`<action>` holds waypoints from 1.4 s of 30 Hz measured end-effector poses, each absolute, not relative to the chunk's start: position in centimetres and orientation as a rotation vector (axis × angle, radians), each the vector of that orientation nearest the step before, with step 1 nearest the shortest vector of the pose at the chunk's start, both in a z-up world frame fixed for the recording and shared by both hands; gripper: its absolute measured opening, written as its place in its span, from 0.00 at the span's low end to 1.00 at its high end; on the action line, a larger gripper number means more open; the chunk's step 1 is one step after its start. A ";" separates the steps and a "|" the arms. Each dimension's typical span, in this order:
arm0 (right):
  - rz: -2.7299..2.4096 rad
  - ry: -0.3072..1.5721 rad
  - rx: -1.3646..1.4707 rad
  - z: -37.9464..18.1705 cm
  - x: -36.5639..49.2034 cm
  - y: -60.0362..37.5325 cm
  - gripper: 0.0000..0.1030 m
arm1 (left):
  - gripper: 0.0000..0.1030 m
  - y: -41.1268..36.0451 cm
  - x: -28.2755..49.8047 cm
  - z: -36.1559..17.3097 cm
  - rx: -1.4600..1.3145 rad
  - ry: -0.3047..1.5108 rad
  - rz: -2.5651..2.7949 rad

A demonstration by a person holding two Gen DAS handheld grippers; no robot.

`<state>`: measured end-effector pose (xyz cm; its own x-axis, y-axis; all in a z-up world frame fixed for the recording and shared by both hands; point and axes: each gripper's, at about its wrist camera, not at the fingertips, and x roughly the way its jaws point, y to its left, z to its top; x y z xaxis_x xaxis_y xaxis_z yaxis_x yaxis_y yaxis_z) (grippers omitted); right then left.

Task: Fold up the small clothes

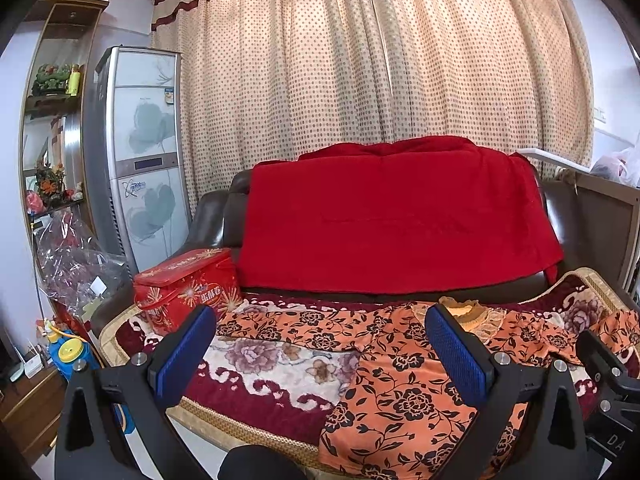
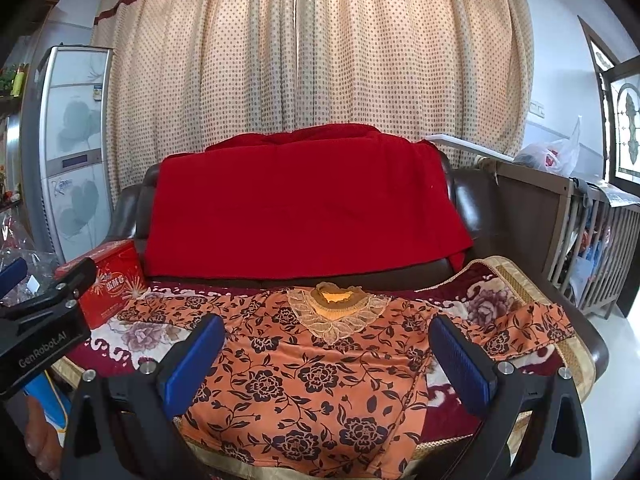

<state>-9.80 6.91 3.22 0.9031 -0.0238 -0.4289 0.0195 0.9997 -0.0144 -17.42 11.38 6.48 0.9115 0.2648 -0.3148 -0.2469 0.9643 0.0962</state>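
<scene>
An orange top with a black flower print (image 2: 312,376) lies spread flat on the sofa seat, its lace collar (image 2: 338,312) toward the backrest and both sleeves stretched out sideways. In the left wrist view the same top (image 1: 400,392) fills the lower right. My left gripper (image 1: 320,344) hovers open above the seat near the top's left sleeve, holding nothing. Over the body of the top, my right gripper (image 2: 326,350) is open and holds nothing. The left gripper's body (image 2: 44,320) shows at the left edge of the right wrist view.
A flowered maroon and cream blanket (image 1: 256,368) covers the seat. A red cloth (image 2: 304,208) drapes the dark sofa's backrest. A red tin box (image 1: 186,288) stands at the seat's left end. A tall air conditioner (image 1: 140,152), dotted curtains and a wooden crib (image 2: 592,240) surround the sofa.
</scene>
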 end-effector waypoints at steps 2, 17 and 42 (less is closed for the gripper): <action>-0.023 0.453 -0.006 3.2 -9.6 6.7 1.00 | 1.00 11.3 -17.3 6.4 0.056 0.335 0.265; -0.043 0.518 -0.009 0.8 -6.3 5.7 1.00 | 1.00 11.3 -13.3 4.2 0.065 0.403 0.283; -0.323 0.645 0.932 -19.3 2.8 -35.8 1.00 | 1.00 5.1 12.3 -11.2 0.058 0.730 0.180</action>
<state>2.79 -35.83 -19.30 0.7685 0.0147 -0.6397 0.5204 0.5672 0.6383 12.26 5.11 -11.17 0.7306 0.1831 -0.6578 -0.1430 0.9830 0.1148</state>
